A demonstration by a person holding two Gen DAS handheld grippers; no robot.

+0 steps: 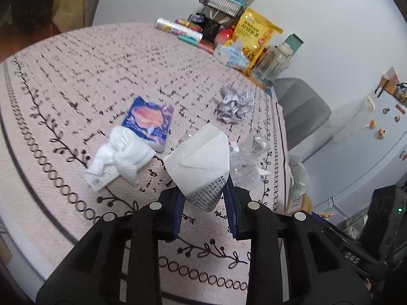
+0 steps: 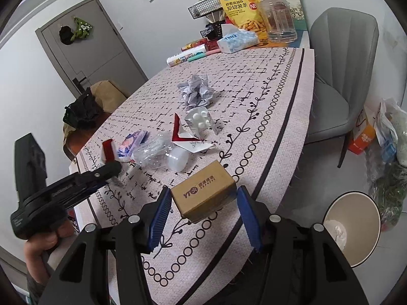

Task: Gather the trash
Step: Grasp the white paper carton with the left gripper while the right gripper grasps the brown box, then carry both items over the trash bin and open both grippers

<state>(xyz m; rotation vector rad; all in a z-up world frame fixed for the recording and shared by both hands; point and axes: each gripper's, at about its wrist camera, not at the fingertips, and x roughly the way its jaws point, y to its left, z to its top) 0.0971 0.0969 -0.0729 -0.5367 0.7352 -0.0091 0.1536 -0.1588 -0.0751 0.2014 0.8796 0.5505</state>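
My left gripper is shut on a white paper carton with printed text, held just above the table. Beyond it lie a crumpled white tissue, a blue snack wrapper, a crushed clear plastic bottle and a crumpled paper ball. My right gripper is shut on a small brown cardboard box near the table's front edge. In the right wrist view the paper ball, a pill blister pack, a red-and-white torn wrapper and the clear bottle lie on the table.
A trash bin with white waste inside stands on the floor at right. A grey chair sits by the table's far end. Snack bag, water jug, tissue pack and a wire rack crowd the table's far edge. Bags sit on the floor at far right.
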